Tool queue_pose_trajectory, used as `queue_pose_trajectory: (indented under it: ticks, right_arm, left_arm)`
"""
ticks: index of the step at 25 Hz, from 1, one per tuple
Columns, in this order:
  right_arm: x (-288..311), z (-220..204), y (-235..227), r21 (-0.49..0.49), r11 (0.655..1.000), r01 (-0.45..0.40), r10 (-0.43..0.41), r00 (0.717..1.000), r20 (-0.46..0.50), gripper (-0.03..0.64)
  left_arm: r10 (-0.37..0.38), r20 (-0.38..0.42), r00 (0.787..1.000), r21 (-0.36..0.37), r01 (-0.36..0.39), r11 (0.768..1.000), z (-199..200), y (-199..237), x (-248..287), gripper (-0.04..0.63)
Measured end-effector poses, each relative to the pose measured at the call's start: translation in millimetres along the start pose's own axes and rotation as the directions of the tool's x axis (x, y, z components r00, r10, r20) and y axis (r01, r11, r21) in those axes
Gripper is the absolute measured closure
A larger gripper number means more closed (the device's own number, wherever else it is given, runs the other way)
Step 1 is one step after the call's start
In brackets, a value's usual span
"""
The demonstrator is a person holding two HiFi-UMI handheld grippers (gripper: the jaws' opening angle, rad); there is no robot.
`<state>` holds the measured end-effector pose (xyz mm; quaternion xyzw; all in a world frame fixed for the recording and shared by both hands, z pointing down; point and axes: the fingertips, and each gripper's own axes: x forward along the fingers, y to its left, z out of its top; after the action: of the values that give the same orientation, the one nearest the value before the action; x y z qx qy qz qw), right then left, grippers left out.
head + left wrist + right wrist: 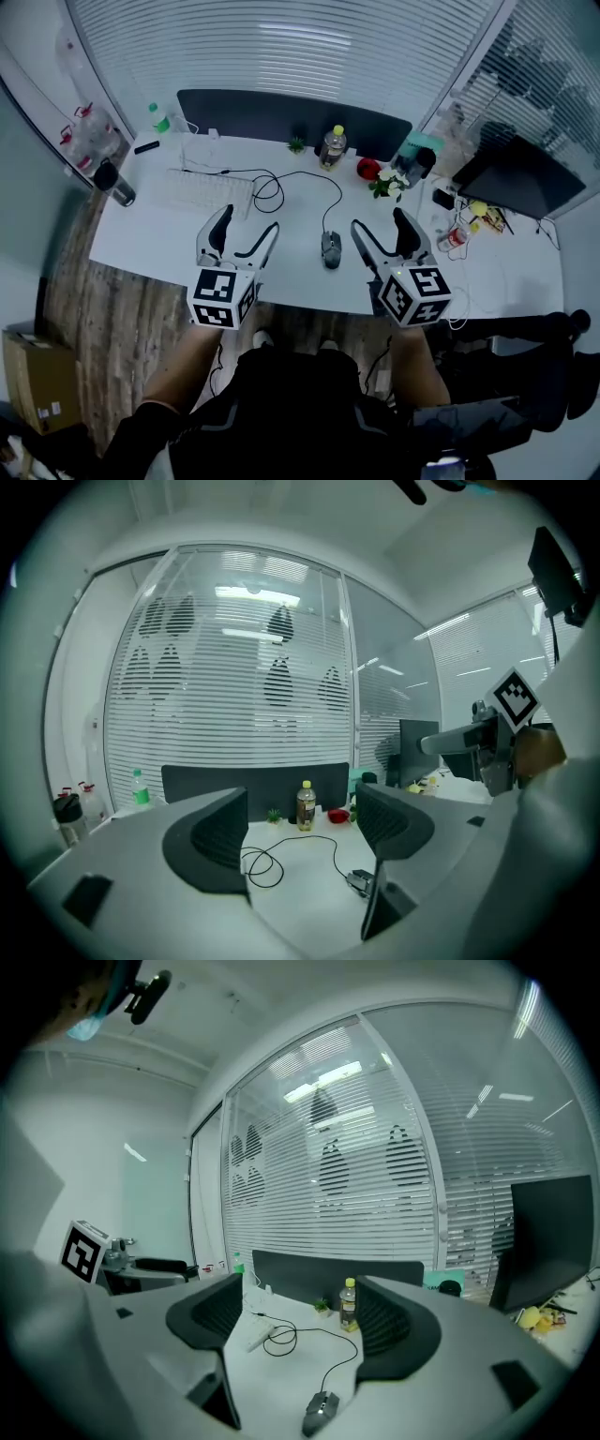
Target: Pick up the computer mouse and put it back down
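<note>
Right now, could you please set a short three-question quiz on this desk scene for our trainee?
1. Fill in: the bottle has a ___ cap.
2. True or false: the right gripper is shut on the mouse.
3. Where does the mouse lie? A) on the desk, between the left gripper and the right gripper; B) behind the bottle; C) in the left gripper.

Key: 1 yellow; 2 false, its jaws stand apart and empty; 3 A.
</note>
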<state>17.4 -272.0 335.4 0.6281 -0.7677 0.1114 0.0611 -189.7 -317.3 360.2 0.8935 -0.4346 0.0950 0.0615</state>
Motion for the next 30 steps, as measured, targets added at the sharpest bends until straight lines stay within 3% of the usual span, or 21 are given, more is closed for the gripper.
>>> queue_pose_trajectory:
  ticks: [12,19,23,30]
  right_arm:
    - [72.2,-89.3,-37.1,0.082,0.997,-0.016,0.028,0.988,-0.151,0.260]
    - [103.3,-180.4,-47.0,0.136,0.991,-0.016,0.056,0.954,-0.295,0.263]
    - [114.5,-226.6,-50.2,0.112,0.994,-0.020,0.059,0.932,-0.357,0.265]
    - [124.0,-291.5,-52.9,0.121,0.993,0.009,0.046,0.894,-0.446,0.261]
  left_arm:
    - [0.101,-0.162,0.982,-0.048,-0.110,0.993,-78.6,18.4,53.3,0.226]
    - [0.074,-0.327,0.942,-0.080,-0.106,0.991,-158.3,13.5,75.9,0.227]
    - [0.097,-0.364,0.926,-0.095,-0.141,0.985,-199.6,13.9,86.8,0.227]
    - [0.041,-0.463,0.885,-0.148,-0.123,0.981,-265.2,6.1,102.4,0.227]
